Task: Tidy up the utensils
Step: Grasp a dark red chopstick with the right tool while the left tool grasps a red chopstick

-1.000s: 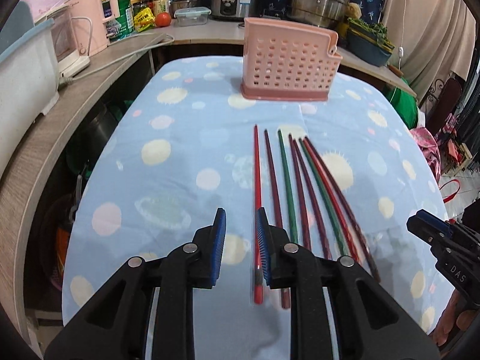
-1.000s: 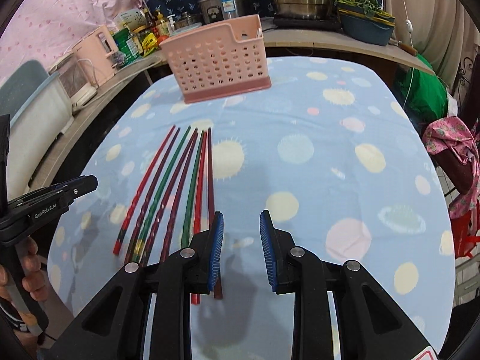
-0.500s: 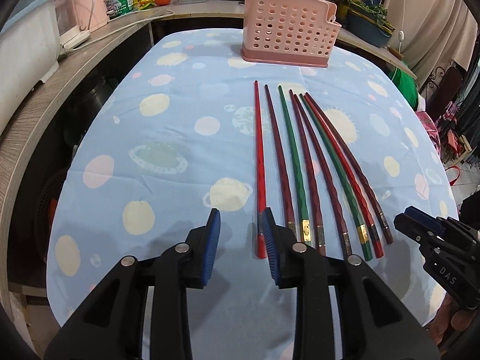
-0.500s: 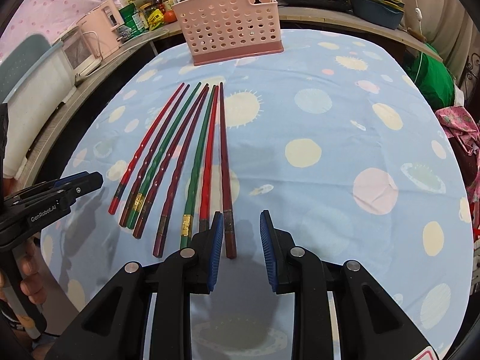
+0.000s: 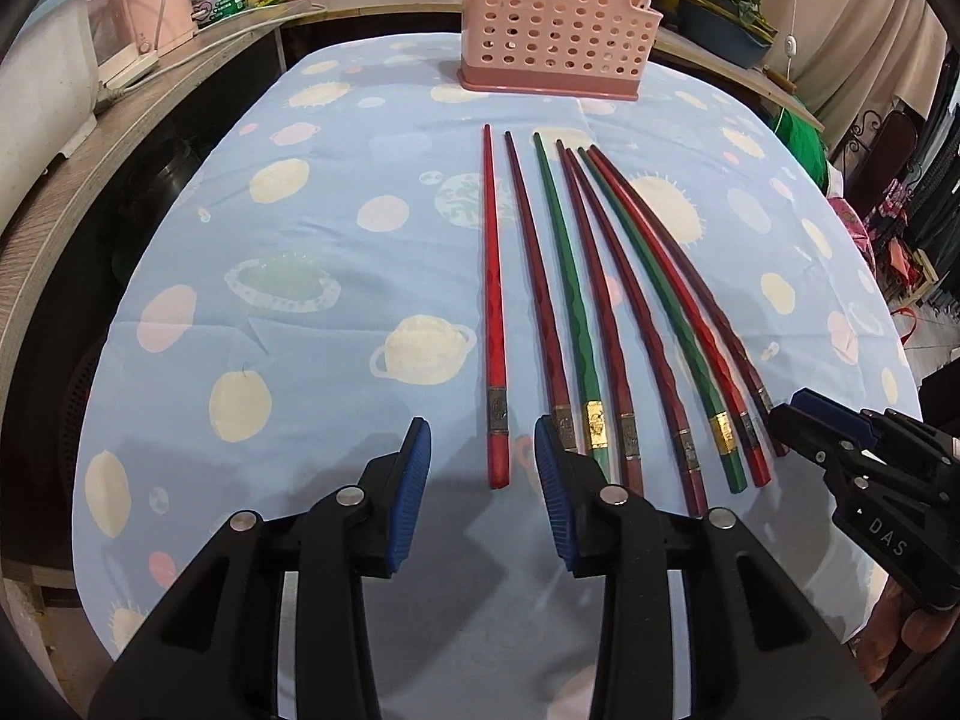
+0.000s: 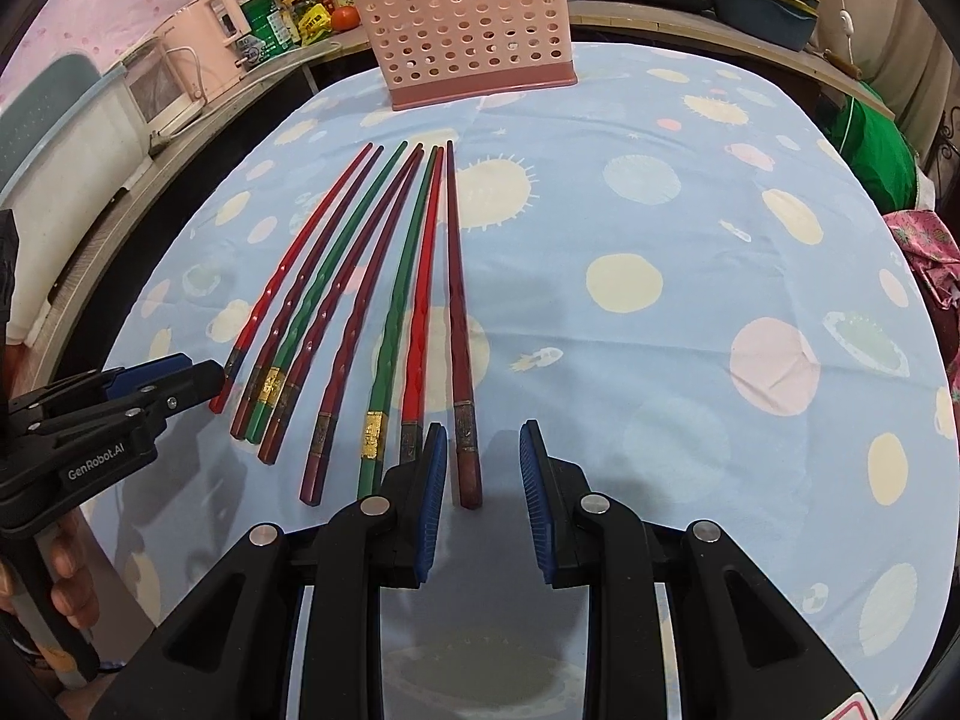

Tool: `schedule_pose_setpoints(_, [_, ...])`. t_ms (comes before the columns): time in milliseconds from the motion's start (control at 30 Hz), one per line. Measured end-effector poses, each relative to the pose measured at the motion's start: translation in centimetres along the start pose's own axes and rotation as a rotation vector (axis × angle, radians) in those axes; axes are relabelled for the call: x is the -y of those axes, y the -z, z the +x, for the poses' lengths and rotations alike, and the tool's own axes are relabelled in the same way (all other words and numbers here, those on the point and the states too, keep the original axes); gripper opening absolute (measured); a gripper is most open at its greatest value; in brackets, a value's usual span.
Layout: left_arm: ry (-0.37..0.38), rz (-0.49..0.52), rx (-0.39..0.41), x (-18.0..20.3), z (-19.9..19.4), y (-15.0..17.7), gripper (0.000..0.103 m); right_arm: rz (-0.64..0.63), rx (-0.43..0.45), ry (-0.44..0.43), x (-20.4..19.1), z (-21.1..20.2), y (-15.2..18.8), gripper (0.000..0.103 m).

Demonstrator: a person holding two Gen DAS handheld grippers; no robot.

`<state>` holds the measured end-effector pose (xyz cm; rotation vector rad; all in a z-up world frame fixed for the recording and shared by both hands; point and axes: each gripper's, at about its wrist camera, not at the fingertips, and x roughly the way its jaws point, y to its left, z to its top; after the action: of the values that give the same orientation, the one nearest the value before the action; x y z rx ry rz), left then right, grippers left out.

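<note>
On the left, the left gripper (image 5: 482, 480) is held low over the near edge of the table, its blue pads (image 5: 413, 492) spread apart with nothing between them except the butt end of the leftmost bright red chopstick (image 5: 493, 324), which is seen lying on the cloth in the gap, not clamped. To its right, seven more chopsticks are laid side by side on the blue spotted tablecloth (image 5: 312, 252), tips pointed toward the far end: a dark red chopstick (image 5: 537, 294), a green chopstick (image 5: 567, 288), then further dark red, green and red ones fanned out toward the right. Beyond the tips, the pink perforated utensil basket (image 5: 555, 24) is stood upright on the cloth, apart from the chopsticks. On the right, the right gripper (image 6: 482, 495) is likewise held open, its pads set either side of the butt end of the rightmost dark red chopstick (image 6: 457, 324), without being closed on it.
</note>
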<state>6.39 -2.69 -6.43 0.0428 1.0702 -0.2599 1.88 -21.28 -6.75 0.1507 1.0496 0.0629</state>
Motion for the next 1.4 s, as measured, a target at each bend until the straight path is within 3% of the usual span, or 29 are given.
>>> schedule_pose_setpoints(567, [0.002,-0.016,-0.017,-0.4,0.9,0.3,0.033,-0.027,0.005,0.034,-0.3,0.4,0.4,0.02])
schedule_pose_setpoints(767, [0.022,-0.009,-0.021,-0.2,1.0,0.2,0.018,-0.033,0.007,0.045,-0.3,0.5,0.4,0.01])
schedule_pose_setpoints(900, [0.05,-0.015,-0.028,-0.2,1.0,0.2,0.007,-0.038,0.009,0.047,-0.3,0.4,0.4,0.009])
schedule_pose_setpoints(1167, [0.067,-0.028,-0.025,-0.3,0.8,0.0,0.007,-0.039,0.017,0.045,-0.4,0.1,0.5,0.008])
schedule_pose_setpoints(1400, [0.083,-0.048,0.026,-0.5,-1.6,-0.8,0.007,-0.03,0.063,0.032,-0.3,-2.1,-0.2,0.008])
